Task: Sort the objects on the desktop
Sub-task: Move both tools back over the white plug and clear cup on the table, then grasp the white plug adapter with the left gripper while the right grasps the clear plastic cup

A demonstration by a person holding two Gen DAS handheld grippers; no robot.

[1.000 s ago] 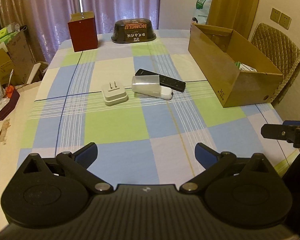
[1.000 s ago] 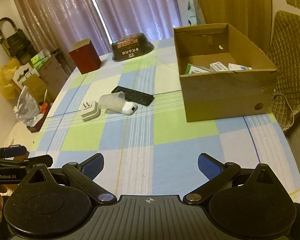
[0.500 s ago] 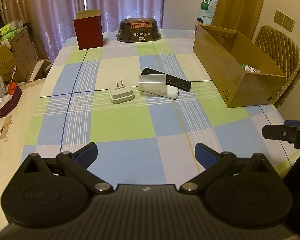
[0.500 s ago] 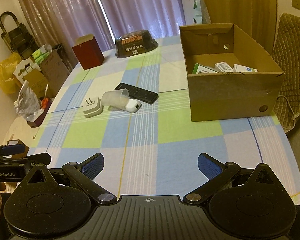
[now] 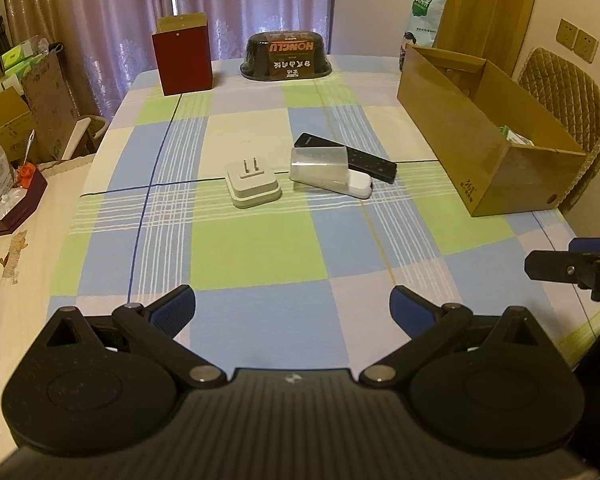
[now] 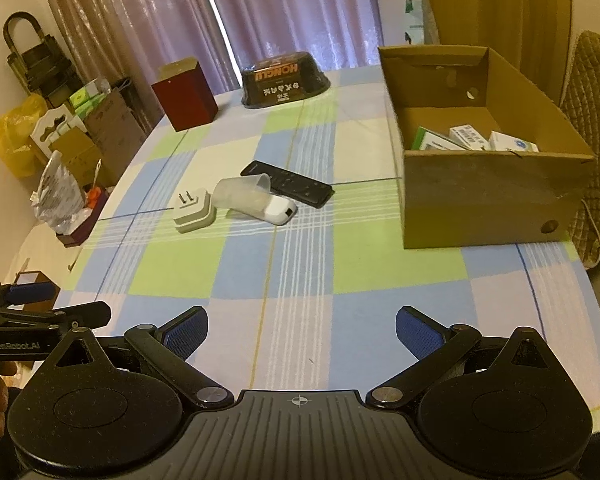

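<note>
Lying mid-frame on checked tablecloth (image 5: 256,248): white square plug adapter (image 5: 253,185), prongs pointing up; touching frosted translucent plastic case (image 5: 319,164); overlapping flat black remote (image 5: 350,157). Left gripper (image 5: 292,306), right gripper (image 6: 302,326) both hovering released, empty.

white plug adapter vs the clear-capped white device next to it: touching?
Apart. The left wrist view shows a strip of tablecloth between the plug adapter and the clear-capped device. In the right wrist view they nearly overlap, so that one is less clear.

The black remote (image 5: 350,157) is half hidden behind the frosted case (image 5: 318,165). The cardboard box (image 5: 452,128) wall hides most of its cartons (image 6: 466,138), print too small to read. The right gripper (image 5: 572,266) is cut off at the frame edge.
</note>
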